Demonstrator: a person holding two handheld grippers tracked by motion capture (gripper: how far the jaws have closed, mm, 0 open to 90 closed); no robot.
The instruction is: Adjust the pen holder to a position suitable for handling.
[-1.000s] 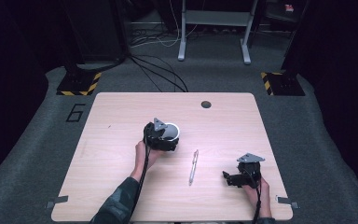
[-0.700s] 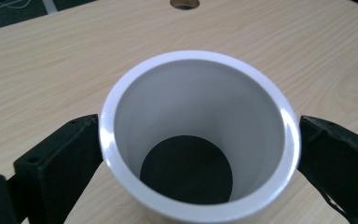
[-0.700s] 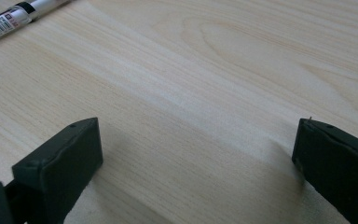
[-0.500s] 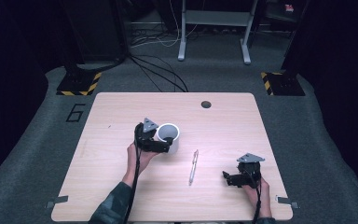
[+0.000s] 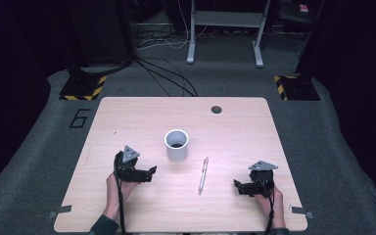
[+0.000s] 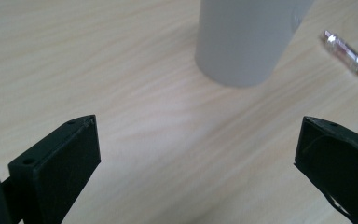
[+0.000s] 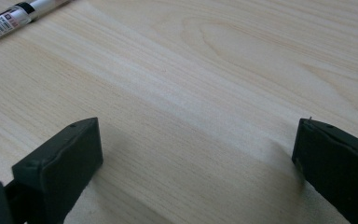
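Observation:
A white cup [image 5: 176,145] stands upright near the middle of the wooden table [image 5: 127,117]; in the left gripper view the cup [image 6: 247,39] rises beyond the jaws. A clear pen [image 5: 203,175] lies to the cup's right, and its end shows as the pen [image 6: 352,58] and the pen [image 7: 16,17] in the gripper views. My left gripper [image 5: 150,174] is open and empty, pulled back to the near left of the cup. Near the table's right front my right gripper [image 5: 237,186] rests open, with nothing between its jaws.
A round dark hole [image 5: 216,109] sits in the table near its far edge. Beyond the table lie floor cables [image 5: 169,73], a metal frame [image 5: 225,29] and two yellow-black striped bases [image 5: 82,88]. Grey tabs stick out at the table's front corners.
My left gripper has drawn back from the cup toward the near left and now stands apart from it. The cup stays upright. The right gripper has not moved.

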